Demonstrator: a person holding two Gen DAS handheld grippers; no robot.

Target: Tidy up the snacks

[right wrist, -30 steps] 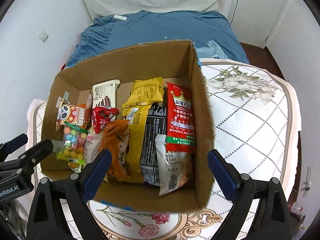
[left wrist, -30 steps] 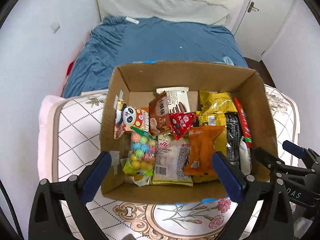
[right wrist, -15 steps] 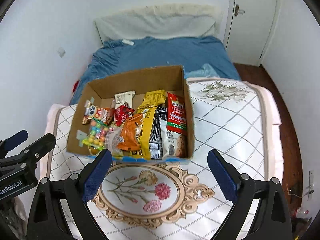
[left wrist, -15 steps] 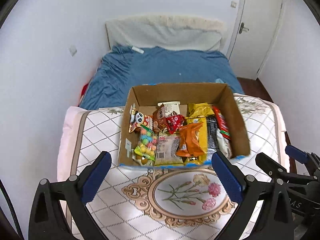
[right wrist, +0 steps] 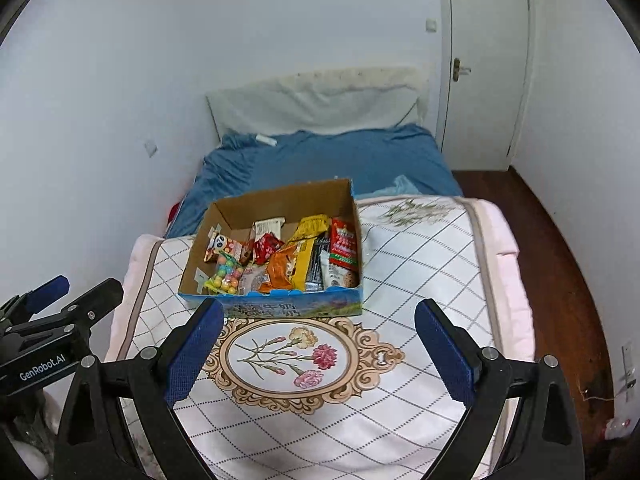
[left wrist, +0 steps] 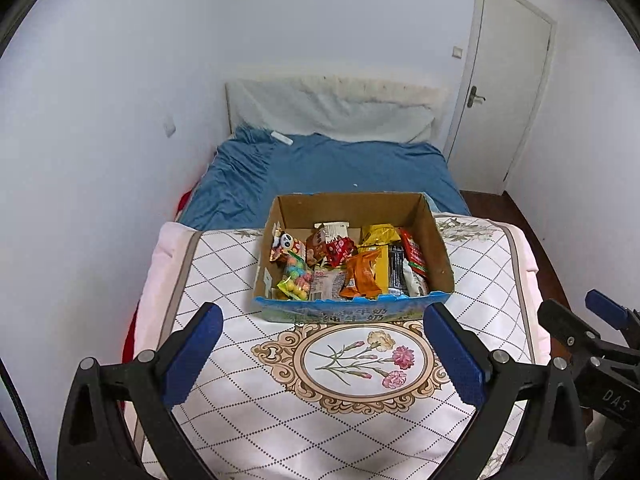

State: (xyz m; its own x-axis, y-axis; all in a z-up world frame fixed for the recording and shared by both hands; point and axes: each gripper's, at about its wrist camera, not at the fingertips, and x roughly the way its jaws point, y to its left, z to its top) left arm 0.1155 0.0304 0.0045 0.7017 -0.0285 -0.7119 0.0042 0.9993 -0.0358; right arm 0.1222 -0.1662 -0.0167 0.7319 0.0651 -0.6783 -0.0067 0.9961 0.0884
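A cardboard box point(left wrist: 434, 240) stands on the far part of a quilted white mat, also in the right wrist view point(right wrist: 280, 200). It holds several snack packs: a panda pack point(left wrist: 285, 242), a bag of coloured candy balls point(left wrist: 296, 282), an orange pack point(left wrist: 362, 276), a yellow pack point(left wrist: 380, 234) and a red pack point(left wrist: 414, 254). My left gripper point(left wrist: 322, 350) is open and empty, well back from the box. My right gripper point(right wrist: 318, 346) is open and empty, also back from the box. Each gripper shows at the edge of the other's view.
The quilted mat point(left wrist: 224, 280) has a flower medallion point(left wrist: 362, 360) in front of the box. A blue bed point(left wrist: 320, 164) with a white pillow lies behind. White walls stand on the left, a door point(left wrist: 504, 92) at the far right, and wooden floor point(right wrist: 560, 264) to the right.
Both grippers have pulled back and up from the box, which now looks small and far. Both stayed open and empty.
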